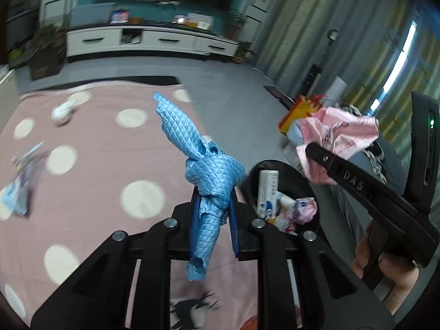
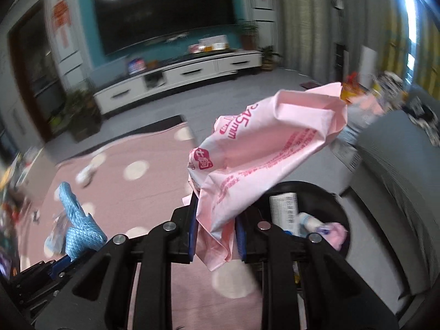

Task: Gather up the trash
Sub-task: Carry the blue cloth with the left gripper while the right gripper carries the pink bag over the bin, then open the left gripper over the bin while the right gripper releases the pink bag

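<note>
My left gripper is shut on a crumpled blue quilted wrapper, which sticks up and hangs down between the blue pads, above the pink rug. My right gripper is shut on a pink plastic bag with red print, held just left of the black trash bin. That bin holds a white carton, a bottle and pink scraps. In the left wrist view the right gripper shows at right with the pink bag. The blue wrapper shows at lower left in the right wrist view.
On the pink dotted rug lie a white crumpled scrap and a blue-white wrapper. A grey sofa stands right of the bin. A white TV cabinet, potted plants and an orange bag stand farther off.
</note>
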### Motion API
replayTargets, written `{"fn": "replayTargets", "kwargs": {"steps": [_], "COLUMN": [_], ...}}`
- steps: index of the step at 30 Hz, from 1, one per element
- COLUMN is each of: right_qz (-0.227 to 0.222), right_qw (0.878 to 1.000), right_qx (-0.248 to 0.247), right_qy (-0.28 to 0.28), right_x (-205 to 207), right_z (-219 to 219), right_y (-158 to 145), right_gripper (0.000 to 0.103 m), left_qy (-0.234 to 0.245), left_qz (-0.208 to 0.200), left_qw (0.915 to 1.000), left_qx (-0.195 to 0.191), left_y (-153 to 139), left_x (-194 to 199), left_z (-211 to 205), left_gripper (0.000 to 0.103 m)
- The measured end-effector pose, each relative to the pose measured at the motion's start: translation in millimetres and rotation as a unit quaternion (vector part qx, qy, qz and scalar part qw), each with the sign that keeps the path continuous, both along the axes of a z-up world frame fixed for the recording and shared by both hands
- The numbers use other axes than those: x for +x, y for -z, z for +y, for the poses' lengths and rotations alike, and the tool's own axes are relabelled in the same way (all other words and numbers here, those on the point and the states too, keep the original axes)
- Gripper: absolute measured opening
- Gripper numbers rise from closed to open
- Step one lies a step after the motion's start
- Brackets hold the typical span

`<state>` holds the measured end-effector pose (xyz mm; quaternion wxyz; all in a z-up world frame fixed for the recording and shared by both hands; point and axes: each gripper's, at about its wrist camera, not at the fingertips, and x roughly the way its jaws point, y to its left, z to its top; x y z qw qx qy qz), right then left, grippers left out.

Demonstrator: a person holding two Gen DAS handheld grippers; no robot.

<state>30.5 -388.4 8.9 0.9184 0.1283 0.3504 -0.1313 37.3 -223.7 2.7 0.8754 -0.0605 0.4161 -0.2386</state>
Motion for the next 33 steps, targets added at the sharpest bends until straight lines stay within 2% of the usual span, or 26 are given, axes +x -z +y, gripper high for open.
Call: {"fn": "replayTargets", "kwargs": {"steps": [7,16,20,24,28,33], "right_qz": [0.013,0.049,0.068,0.096,0.109,0.111], "right_qw": [0.994,0.978,0.972,0.965,0.96,0.958], "right_qx": [0.07,0.137,0.153,0.159,0.163,0.167], "right_qy": [0.086,0.15,0.165,0.188,0.199,0.203], "right_x": [-23,-39,-37,-37,-40,-43], "right_z": [-76,-123,-132,-141,-144,-146], "right_y": [34,81,96,110,116,119], "right_gripper": [0.024,0.024,0.025,0.025,0.025,0.026], "left_qy": [0.07,0.133,0.155,0.171,0.177,0.189], "left_qz": [0.006,0.045,0.074,0.086,0.109,0.112], "left_qw": [0.9971,0.9874,0.9823,0.9778,0.9757,0.9736], "left_qx": [0.031,0.073,0.073,0.086,0.07,0.061], "left_y": [25,82,104,122,133,138], "left_x": [9,20,27,33,40,44], "left_z": [-85,-167,-185,-203,-211,-225], "left_gripper": [0.02,0.02,0.02,0.021,0.021,0.022]}}
